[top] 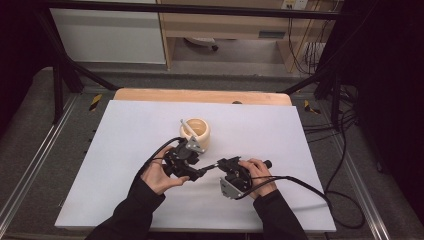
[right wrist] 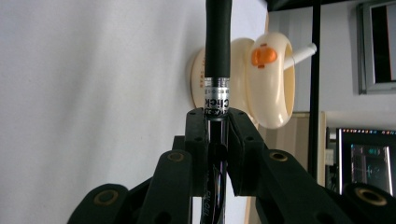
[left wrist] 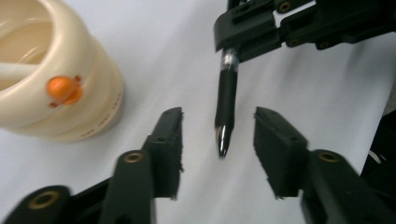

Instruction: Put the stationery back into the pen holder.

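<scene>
— Black pen (left wrist: 226, 112), where is it sitting?

— Near the middle of the white bench (top: 125, 150), held off the surface between the two hands. The right hand-held gripper (right wrist: 217, 135) has its jaws clamped on the pen's barrel, just behind the silver band with the printed lettering. From there the pen runs leftward, toward the left hand-held gripper (left wrist: 218, 140).

— And the left one, does it have hold of the pen too?

— No. Its jaws stand partly apart, one on each side of the pen's metal tip, and neither pad touches it. The tip hangs in the gap with white bench showing behind.

— What else is on the bench?

— A cream-coloured cup (top: 196, 131) with ringed sides and a small orange figure on its wall, just beyond the left hand-held gripper, on the far side. A white stick (top: 188, 127) leans inside it, poking out over the rim to the far left.

— How close are the hands?

— Close together, at the near middle of the bench, in dark sleeves. Cables trail from both hand-held grippers; the right one's loops off to the near right edge.
</scene>
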The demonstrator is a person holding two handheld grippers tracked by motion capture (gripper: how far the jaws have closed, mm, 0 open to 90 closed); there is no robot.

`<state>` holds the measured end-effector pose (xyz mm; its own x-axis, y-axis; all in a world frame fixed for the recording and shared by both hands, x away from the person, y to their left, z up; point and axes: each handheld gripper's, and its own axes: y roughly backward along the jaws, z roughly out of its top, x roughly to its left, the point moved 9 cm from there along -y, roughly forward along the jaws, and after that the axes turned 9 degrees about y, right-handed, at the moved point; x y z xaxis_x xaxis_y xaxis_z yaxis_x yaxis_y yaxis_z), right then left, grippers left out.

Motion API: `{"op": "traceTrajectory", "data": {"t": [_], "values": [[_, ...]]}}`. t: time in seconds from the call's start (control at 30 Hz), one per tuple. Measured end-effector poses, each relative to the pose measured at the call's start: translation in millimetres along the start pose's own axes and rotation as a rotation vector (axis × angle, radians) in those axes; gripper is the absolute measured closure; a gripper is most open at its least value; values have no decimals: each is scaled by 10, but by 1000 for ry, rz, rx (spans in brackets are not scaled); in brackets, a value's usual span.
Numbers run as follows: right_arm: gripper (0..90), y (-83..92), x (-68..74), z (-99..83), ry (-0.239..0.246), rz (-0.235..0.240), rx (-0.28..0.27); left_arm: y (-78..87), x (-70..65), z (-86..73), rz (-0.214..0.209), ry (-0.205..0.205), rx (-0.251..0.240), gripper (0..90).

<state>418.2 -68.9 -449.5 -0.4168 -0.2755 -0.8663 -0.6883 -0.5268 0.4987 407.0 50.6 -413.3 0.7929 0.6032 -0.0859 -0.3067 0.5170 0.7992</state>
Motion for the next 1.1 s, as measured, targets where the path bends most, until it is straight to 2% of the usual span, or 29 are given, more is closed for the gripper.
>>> {"op": "traceTrajectory", "data": {"t": [0.13,0.2,0.3,0.5,0.63,0.87,1.0,1.1], "values": [[801,-5,7,-70,-43,4,11,64,149,-107,26,26,-53,383],[800,-10,7,-98,-65,6,12,75,229,-167,47,19,-82,319],[801,-13,14,-140,-96,12,22,78,339,-292,88,18,-87,267],[801,1,-4,-218,-164,10,28,84,498,-555,105,54,-102,186],[800,23,-31,-254,-253,0,21,98,623,-737,129,90,-128,136],[801,72,-114,-296,-458,-24,-13,197,825,-1058,160,154,-193,102],[801,79,-150,-323,-552,-27,-39,285,926,-1166,179,191,-241,92],[801,75,-168,-329,-646,-23,-62,329,988,-1239,191,213,-260,81]]}}
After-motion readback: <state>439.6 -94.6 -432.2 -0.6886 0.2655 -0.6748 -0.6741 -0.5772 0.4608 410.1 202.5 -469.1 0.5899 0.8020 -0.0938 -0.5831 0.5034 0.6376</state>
